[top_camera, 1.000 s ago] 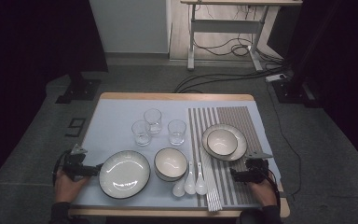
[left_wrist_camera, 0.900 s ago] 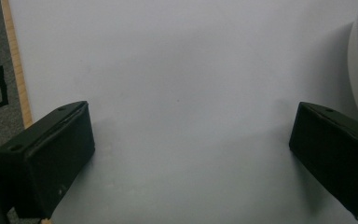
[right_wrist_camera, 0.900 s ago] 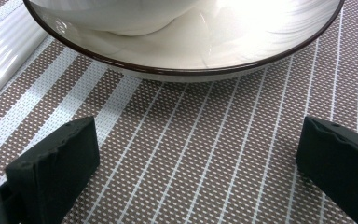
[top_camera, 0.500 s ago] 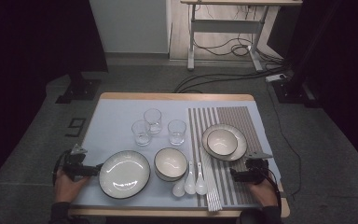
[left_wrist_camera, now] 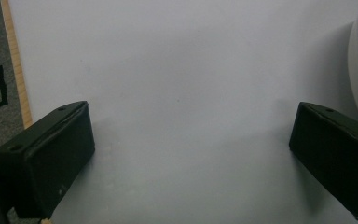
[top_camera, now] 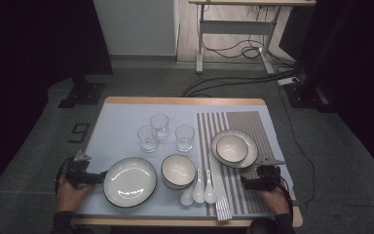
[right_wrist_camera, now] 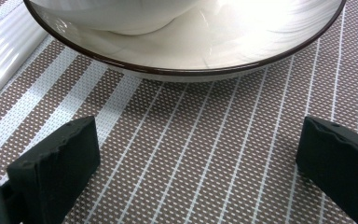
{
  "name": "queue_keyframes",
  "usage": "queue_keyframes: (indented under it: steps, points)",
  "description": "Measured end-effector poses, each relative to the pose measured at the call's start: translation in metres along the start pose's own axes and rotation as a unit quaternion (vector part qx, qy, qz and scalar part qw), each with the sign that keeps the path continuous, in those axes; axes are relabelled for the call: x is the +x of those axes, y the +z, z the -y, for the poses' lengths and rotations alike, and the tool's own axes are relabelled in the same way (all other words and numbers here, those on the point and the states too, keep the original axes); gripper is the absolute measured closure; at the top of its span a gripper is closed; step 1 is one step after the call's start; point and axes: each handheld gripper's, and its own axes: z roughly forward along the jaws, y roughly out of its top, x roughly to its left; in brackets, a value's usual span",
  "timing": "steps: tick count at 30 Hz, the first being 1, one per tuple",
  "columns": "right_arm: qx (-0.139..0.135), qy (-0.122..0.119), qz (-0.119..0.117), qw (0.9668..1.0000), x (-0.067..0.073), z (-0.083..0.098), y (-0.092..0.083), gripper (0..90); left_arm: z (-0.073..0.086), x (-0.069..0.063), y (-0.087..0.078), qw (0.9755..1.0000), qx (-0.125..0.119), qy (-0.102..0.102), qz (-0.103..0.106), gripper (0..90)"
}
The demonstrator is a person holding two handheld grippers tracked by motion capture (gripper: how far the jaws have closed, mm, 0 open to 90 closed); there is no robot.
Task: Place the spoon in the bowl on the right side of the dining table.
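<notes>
**Bystanders on the counter**

Three clear glasses (top_camera: 165,131) cluster mid-counter. A lone bowl (top_camera: 178,171) sits nearer the front, three white spoons (top_camera: 198,192) just beside it, and pale chopsticks (top_camera: 219,195) lie along the striped mat's edge.

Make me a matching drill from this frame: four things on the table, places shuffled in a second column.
1. large plate
2. three glasses
3. spoons
4. small bowl on a plate

A. striped mat, ahead of the right gripper
B. middle of the table, far side
C. beside the left gripper
D. near edge, right of the lone bowl

Pairs: 1-C, 2-B, 3-D, 4-A
</notes>
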Motion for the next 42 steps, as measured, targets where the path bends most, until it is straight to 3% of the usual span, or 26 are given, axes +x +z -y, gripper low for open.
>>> queue_keyframes:
  steps: [21,42]
  points:
    - [0.017,-0.022,-0.015,0.9995,0.011,-0.005,-0.018,1.0,0.0,0.0,0.0,1.0,0.0,0.0,0.0,0.0]
    - [0.029,-0.042,-0.018,0.9985,0.024,-0.003,-0.041,13.4,0.0,0.0,0.0,1.0,0.0,0.0,-0.001,0.0]
